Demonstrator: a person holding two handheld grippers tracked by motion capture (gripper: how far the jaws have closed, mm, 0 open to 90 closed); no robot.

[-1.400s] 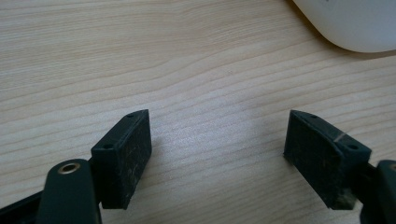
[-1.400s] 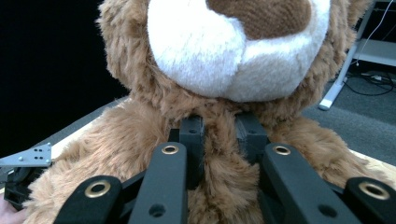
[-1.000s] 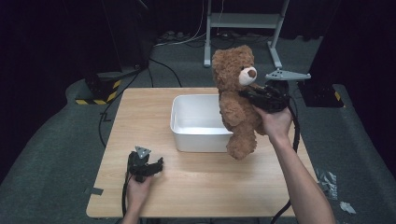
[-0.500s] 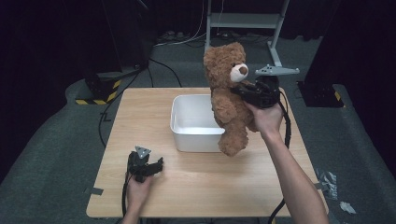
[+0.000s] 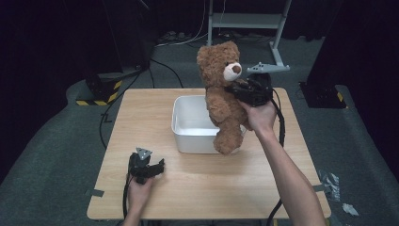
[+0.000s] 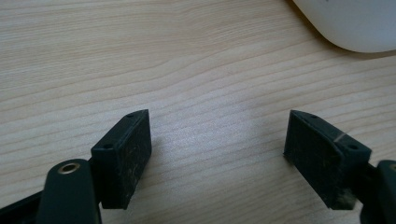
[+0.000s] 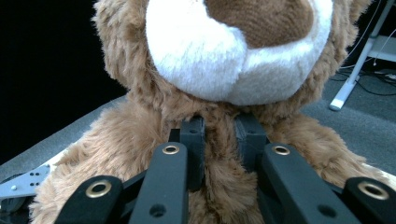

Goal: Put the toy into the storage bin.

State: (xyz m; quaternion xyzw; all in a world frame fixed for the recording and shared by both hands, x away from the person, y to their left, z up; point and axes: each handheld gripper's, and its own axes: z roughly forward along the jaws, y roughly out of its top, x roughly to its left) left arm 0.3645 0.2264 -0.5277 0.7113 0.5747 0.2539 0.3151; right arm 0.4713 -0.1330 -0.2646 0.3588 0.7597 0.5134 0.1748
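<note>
A brown teddy bear [image 5: 223, 99] with a white muzzle hangs upright in the air over the right part of a white tub [image 5: 188, 123] on the wooden table [image 5: 141, 113]. My right gripper [image 5: 235, 89] is shut on the bear, and in the right gripper view its pads pinch the fur of the chest just under the bear's [image 7: 140, 140] muzzle, at my right gripper [image 7: 219, 140]. One leg dangles in front of the tub's front right corner. My left gripper [image 5: 157, 165] rests low on the table near the front left. Its jaws stand open over bare wood in my left gripper [image 6: 217, 149] view.
The tub's rounded corner [image 6: 345, 28] lies ahead and to the right of the left jaws. A metal stand [image 5: 244, 21] and cables lie on the dark floor behind the table. Yellow-black hazard tape [image 5: 99, 96] marks the floor at the left.
My right gripper has carried the bear leftward and a little away from me, so it now hangs over the tub's right side. The left gripper has stayed put.
</note>
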